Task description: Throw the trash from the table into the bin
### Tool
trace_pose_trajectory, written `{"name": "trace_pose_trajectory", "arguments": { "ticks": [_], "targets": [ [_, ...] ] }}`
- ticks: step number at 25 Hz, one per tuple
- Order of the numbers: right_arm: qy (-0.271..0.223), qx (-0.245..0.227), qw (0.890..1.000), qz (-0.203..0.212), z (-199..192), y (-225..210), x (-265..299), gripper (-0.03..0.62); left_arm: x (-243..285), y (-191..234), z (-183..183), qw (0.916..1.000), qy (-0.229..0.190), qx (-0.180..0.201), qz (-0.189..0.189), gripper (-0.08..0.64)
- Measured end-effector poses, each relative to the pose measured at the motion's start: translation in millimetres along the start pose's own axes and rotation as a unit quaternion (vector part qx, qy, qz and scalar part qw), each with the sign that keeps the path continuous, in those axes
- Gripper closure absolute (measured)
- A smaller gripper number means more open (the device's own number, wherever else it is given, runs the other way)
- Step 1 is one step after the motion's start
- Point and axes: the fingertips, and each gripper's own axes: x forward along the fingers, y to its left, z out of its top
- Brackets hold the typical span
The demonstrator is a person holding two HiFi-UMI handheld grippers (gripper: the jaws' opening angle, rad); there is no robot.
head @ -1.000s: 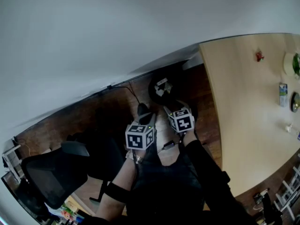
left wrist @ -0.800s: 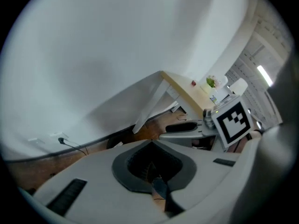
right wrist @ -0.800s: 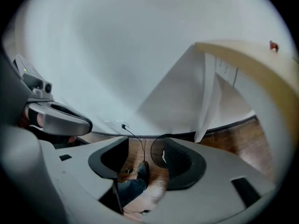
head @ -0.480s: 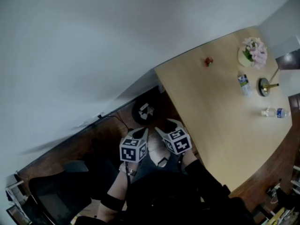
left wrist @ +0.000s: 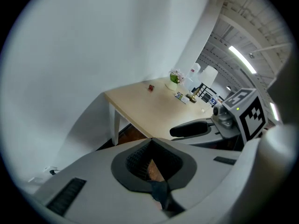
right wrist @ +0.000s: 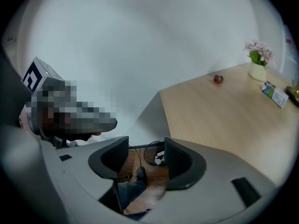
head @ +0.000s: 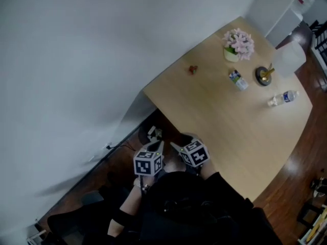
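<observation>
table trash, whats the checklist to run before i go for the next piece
1. Right gripper empty with its jaws apart: ok.
2. Left gripper ready to grasp: not ok. Its jaws are together with nothing in them.
3. Table cleared: not ok. A small red item, a carton and a bottle lie on it.
4. Bin in place on the floor by the table corner: ok. White scraps are inside.
5. Approach to the red item free: ok. There is bare tabletop all round it.
</observation>
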Motion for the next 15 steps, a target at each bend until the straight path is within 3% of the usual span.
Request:
{"name": "trace_pose_trajectory", "arguments": {
  "ticks": [9, 15],
  "targets": [
    [-0.047, 0.053, 0.997, -0.04, -2, -51, -36, 0.342, 29, -41, 20, 0.9979, 0.019, 0.056, -0.026, 0.554],
    [-0.069, 0.1, 0.989, -0.086, -16, -116, -67, 0.342, 64, -77, 34, 0.9947, 0.041, 0.08, -0.049, 0.554]
  ]
}}
